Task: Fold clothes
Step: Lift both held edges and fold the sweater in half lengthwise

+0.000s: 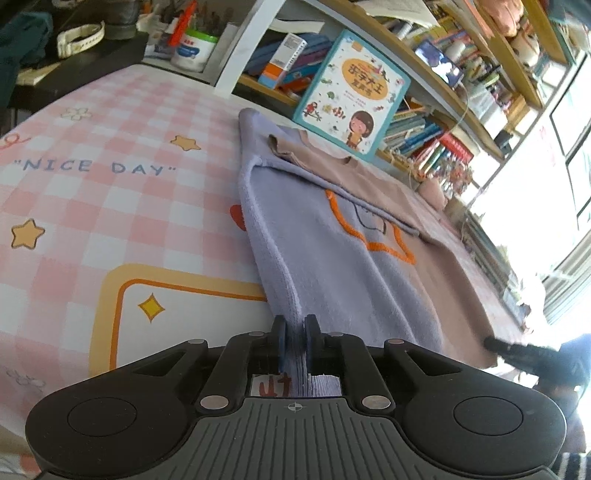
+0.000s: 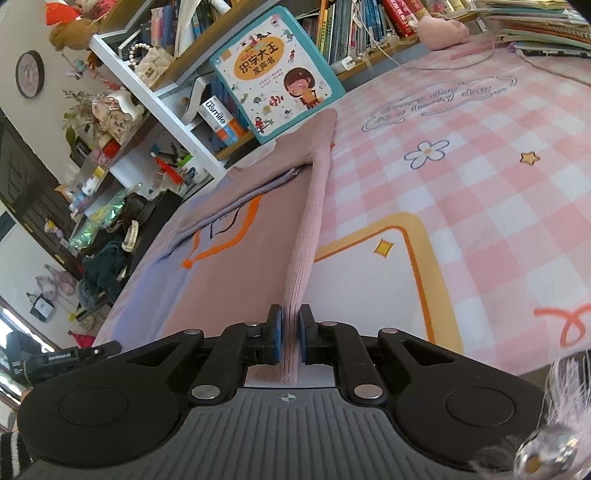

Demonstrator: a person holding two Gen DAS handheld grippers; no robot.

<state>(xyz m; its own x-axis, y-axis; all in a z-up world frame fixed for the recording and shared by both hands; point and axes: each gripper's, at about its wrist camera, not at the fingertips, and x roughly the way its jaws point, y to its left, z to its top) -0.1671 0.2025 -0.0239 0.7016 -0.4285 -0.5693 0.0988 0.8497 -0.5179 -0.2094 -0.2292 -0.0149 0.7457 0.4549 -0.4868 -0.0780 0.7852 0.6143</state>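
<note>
A sweater [image 1: 332, 240], lilac on the left and dusty pink on the right with an orange star outline, lies flat on the pink checked tablecloth [image 1: 110, 206]. My left gripper [image 1: 295, 332] is shut on the sweater's lilac left edge near its hem, and that edge is lifted in a ridge. In the right wrist view my right gripper [image 2: 290, 325] is shut on the sweater's [image 2: 236, 280] pink right edge, which rises as a taut fold toward the far shoulder. The right gripper's tip [image 1: 517, 349] shows at the sweater's far corner in the left view.
A children's picture book [image 1: 351, 96] leans against the bookshelf [image 1: 424, 122] just behind the sweater's collar. A white tub [image 1: 192, 50] and clutter sit at the back left. A pink plush [image 2: 443, 31] and a cable lie at the back right. Bare tablecloth [image 2: 461, 184] flanks the sweater.
</note>
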